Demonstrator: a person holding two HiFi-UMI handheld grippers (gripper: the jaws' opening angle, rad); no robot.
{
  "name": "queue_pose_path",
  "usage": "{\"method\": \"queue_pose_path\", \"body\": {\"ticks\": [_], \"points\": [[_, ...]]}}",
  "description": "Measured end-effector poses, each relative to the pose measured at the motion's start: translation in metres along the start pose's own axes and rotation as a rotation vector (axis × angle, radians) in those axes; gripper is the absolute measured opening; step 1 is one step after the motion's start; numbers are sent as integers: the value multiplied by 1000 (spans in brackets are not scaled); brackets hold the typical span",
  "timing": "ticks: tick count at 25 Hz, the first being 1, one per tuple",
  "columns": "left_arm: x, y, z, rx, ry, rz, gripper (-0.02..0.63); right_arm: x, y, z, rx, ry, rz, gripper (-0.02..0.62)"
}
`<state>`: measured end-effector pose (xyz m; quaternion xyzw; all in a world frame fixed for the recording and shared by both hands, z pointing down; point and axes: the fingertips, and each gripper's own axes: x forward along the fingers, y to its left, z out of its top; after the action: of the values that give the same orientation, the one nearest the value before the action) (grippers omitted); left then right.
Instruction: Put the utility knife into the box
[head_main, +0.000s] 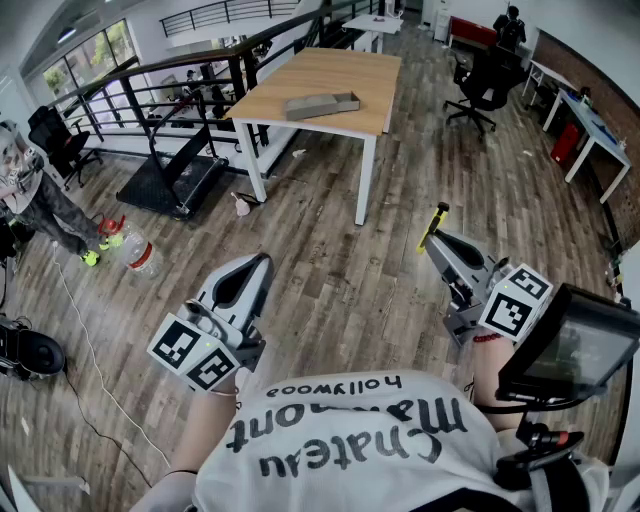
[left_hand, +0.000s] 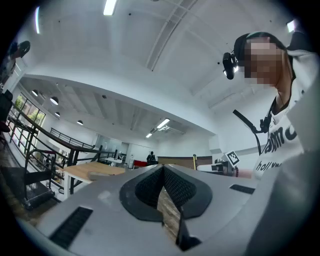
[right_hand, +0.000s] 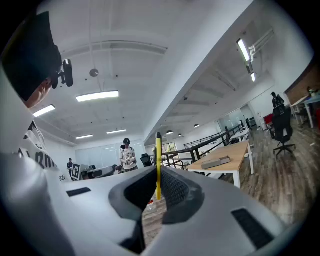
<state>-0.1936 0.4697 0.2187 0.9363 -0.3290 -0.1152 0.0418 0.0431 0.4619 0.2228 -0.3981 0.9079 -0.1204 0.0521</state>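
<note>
A yellow utility knife (head_main: 434, 224) with a black end sticks up out of my right gripper (head_main: 437, 240), which is shut on it at waist height over the wood floor. In the right gripper view the knife (right_hand: 158, 162) stands upright between the jaws of the right gripper (right_hand: 157, 186). The flat grey box (head_main: 321, 104) lies on a wooden table (head_main: 350, 75) a few steps ahead; it also shows as the box (right_hand: 216, 162) far off. My left gripper (head_main: 262, 264) is shut and holds nothing. In the left gripper view the left gripper (left_hand: 163, 169) has its jaws together, and the box (left_hand: 102, 174) is distant.
A treadmill (head_main: 176, 171) and black railing (head_main: 190, 75) stand left of the table. A person (head_main: 35, 195) and a plastic bottle (head_main: 141, 256) are on the floor at left. An office chair (head_main: 484, 84) and desks (head_main: 590, 122) are at the back right.
</note>
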Motion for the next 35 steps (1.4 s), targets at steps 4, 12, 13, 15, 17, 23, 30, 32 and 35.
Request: {"method": "queue_pose_path", "body": {"ticks": [4, 12, 13, 15, 17, 23, 30, 32, 35], "points": [[1, -1, -1, 15, 8, -4, 6, 1, 0, 0, 2, 1, 0, 28], [-1, 9, 0, 14, 12, 3, 6, 10, 0, 1, 12, 0, 2, 28], [-2, 11, 0, 13, 10, 6, 6, 12, 0, 2, 20, -7, 5, 28], [-3, 14, 1, 9, 8, 9, 6, 15, 1, 4, 41, -25, 20, 28], [-5, 15, 0, 4, 9, 12, 6, 18, 3, 5, 58, -32, 33, 28], [-9, 22, -3, -2, 12, 17, 6, 28, 3, 2, 57, -19, 38, 28], [-20, 38, 0, -10, -3, 37, 6, 40, 11, 1, 48, -14, 36, 28], [-26, 45, 0, -21, -11, 39, 6, 44, 14, -3, 46, -13, 32, 28], [-33, 57, -3, -29, -18, 32, 6, 56, 16, -9, 46, -19, 24, 28]]}}
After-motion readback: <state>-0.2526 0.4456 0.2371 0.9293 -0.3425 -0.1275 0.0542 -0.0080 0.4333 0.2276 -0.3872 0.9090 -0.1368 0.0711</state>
